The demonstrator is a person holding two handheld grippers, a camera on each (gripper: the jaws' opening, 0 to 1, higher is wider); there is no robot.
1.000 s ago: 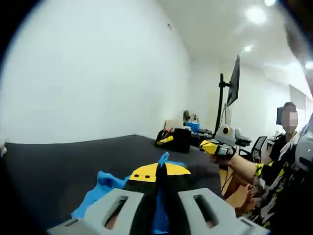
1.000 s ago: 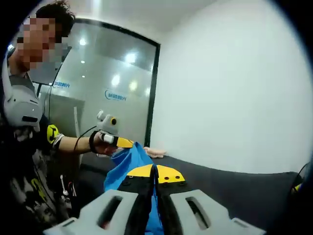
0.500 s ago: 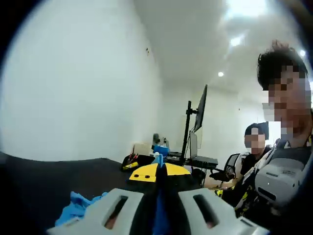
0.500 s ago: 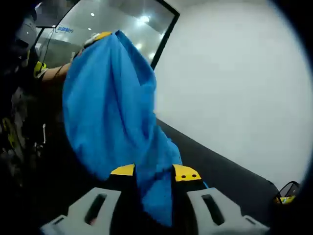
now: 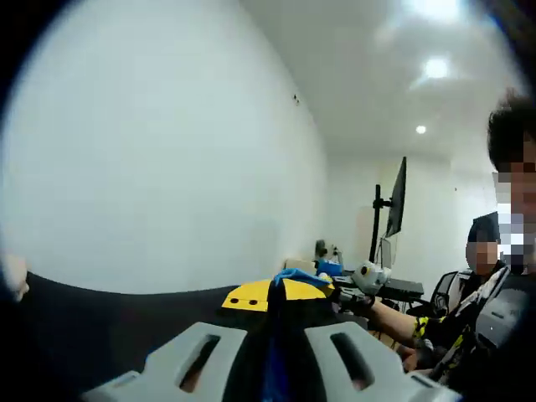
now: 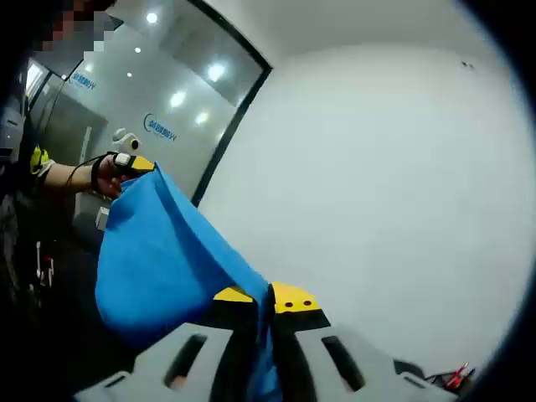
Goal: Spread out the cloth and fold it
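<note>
You are gripping the blue cloth [image 6: 159, 260] in both claws — left claw [image 5: 275, 295], right claw [image 6: 269, 297] — now lifting it clear of the table [image 5: 100, 314], stretching it open; spreading is progressing.

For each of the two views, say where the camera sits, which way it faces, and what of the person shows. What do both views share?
Left gripper view: on the left gripper, facing a white wall and monitor; the person's right forearm reaches in.
Right gripper view: on the right gripper, facing the wall and a glass partition; the person's left hand shows.
Shared: the blue cloth, stretched between both shut grippers.
</note>
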